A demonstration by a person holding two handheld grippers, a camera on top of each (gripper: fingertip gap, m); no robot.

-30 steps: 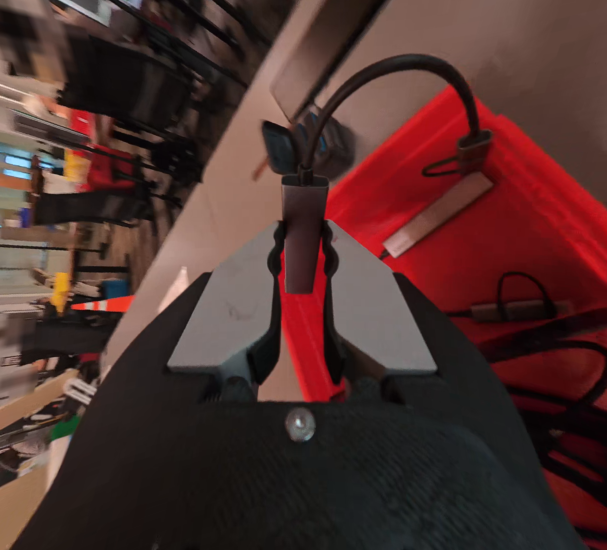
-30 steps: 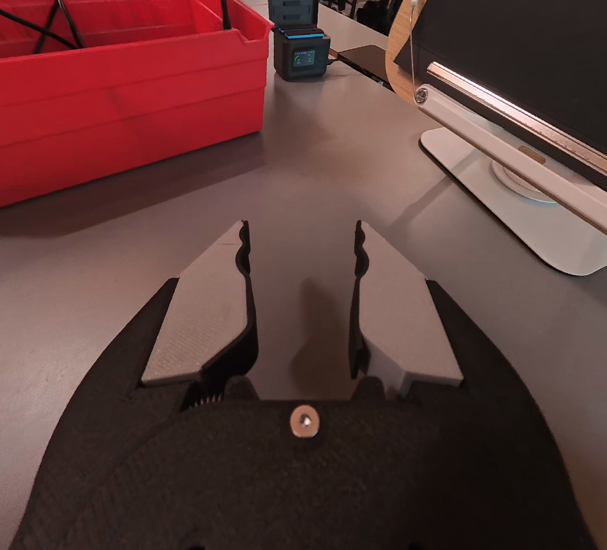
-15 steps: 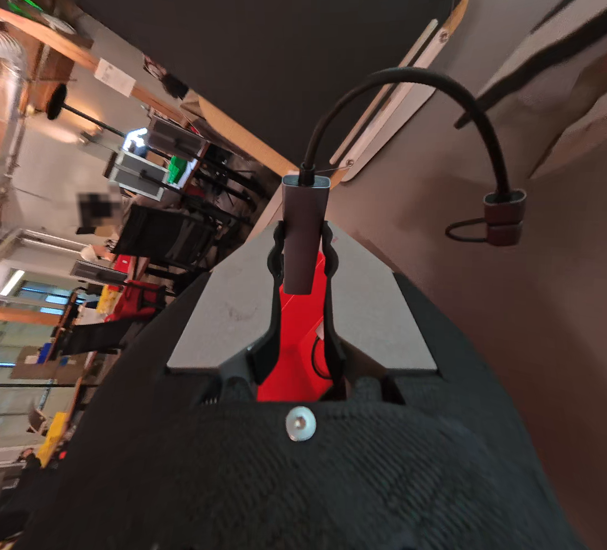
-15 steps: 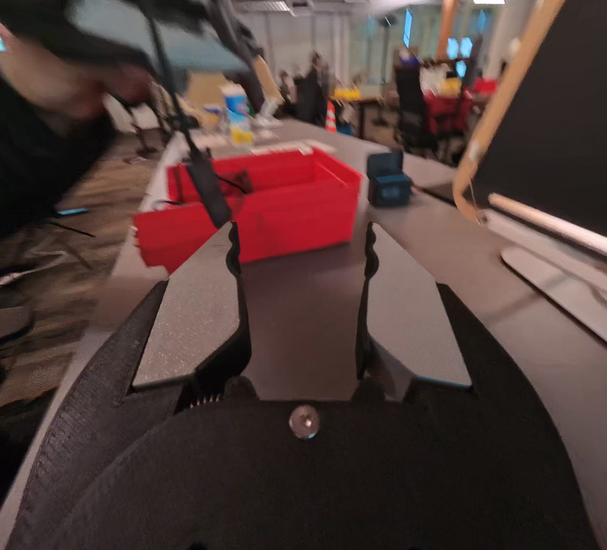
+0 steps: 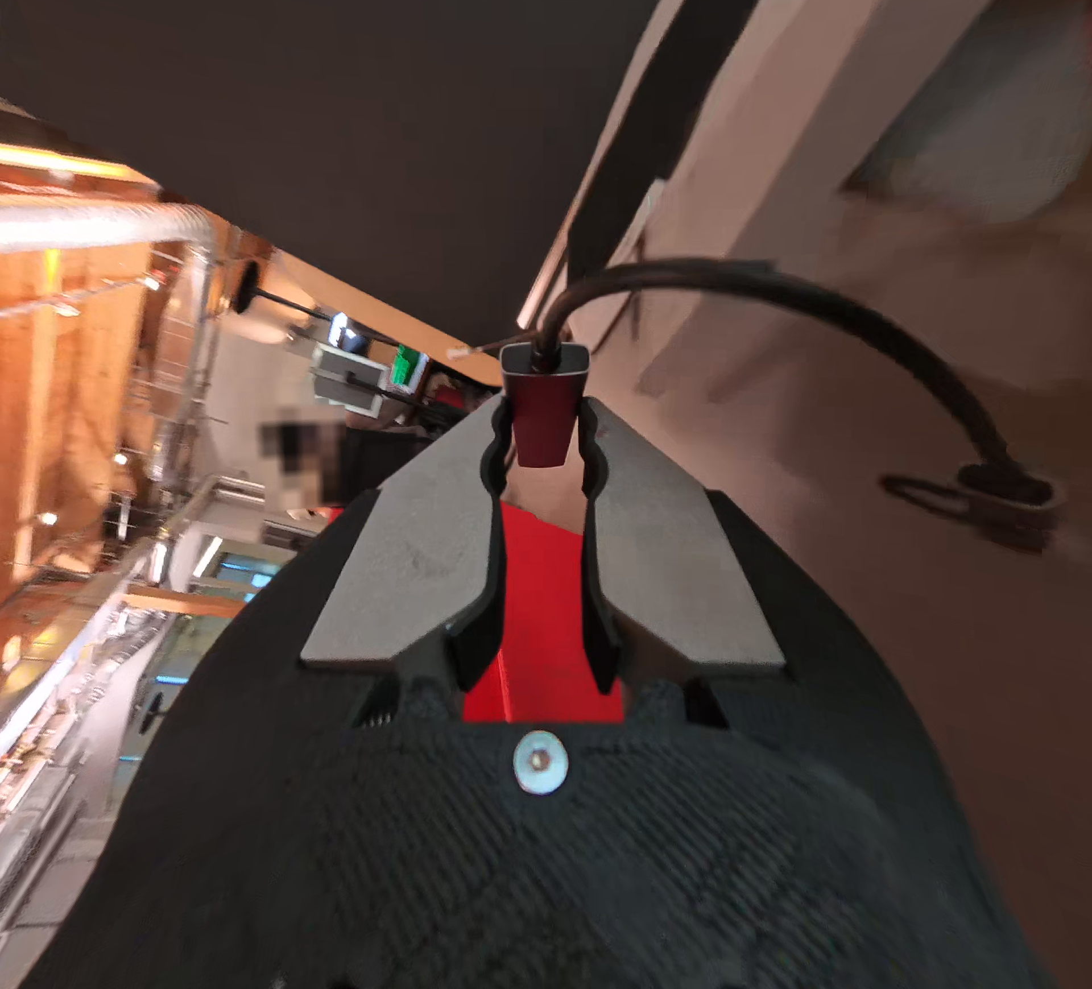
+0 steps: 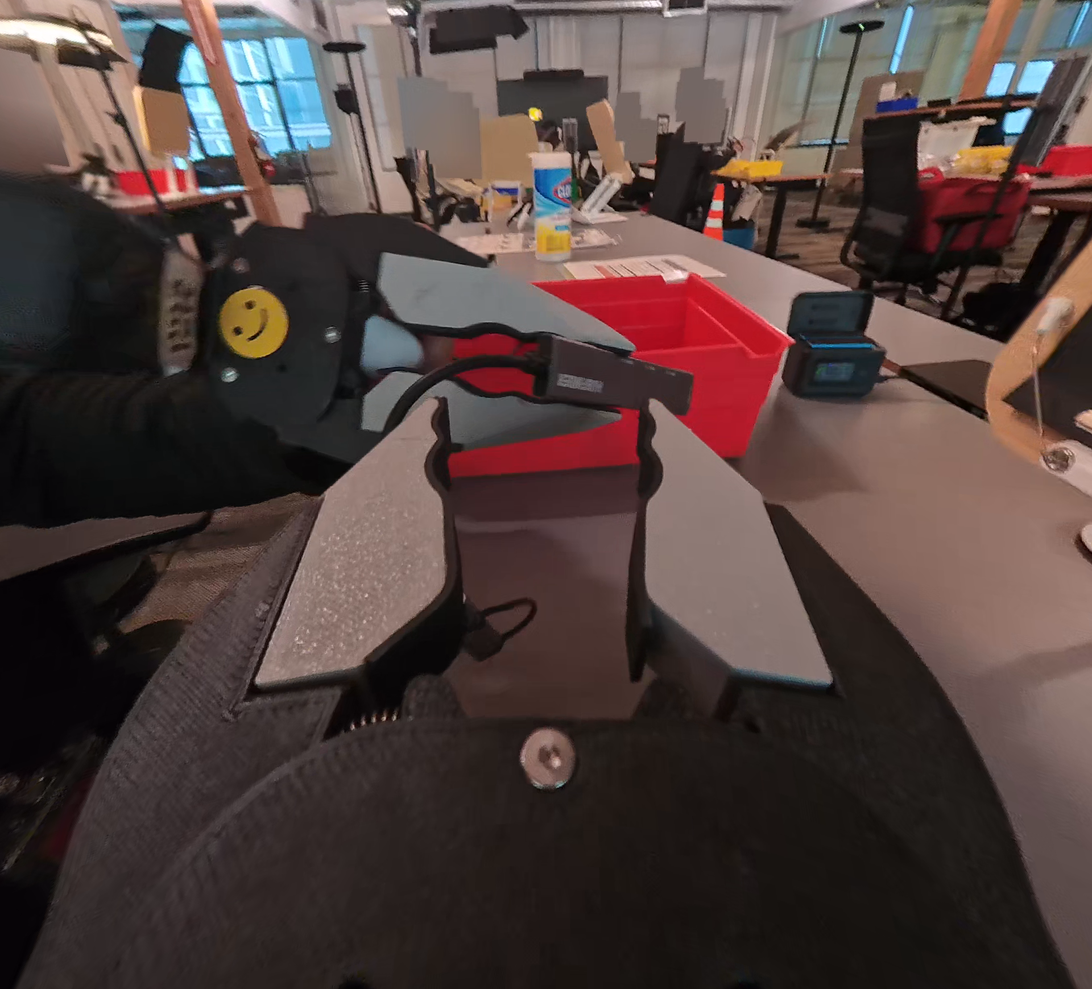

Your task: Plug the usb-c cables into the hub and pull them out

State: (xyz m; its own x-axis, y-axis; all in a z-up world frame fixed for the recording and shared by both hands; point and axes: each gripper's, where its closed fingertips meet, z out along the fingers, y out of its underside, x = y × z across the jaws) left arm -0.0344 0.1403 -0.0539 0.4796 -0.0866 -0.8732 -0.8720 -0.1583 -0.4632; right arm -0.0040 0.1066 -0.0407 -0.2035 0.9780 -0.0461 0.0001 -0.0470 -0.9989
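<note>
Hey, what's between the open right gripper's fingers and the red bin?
In the right wrist view, the left gripper holds the hub in front of the red bin, beyond the right gripper. Below lies bare grey table.

The right gripper (image 6: 542, 429), grey fingers (image 6: 709, 565) spread apart and empty, hangs above the grey surface (image 6: 886, 517). Ahead, the left gripper (image 6: 614, 375) clamps a slim dark rectangular metal hub (image 6: 614, 378) before the red plastic bin (image 6: 709, 370); its black cable (image 6: 449, 375) droops.

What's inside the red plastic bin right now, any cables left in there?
In the right wrist view, the red plastic bin shows bare walls and a divider at its far end. The left gripper, shut on the dark grey hub, covers its near end, so cables there cannot be ruled out.
</note>
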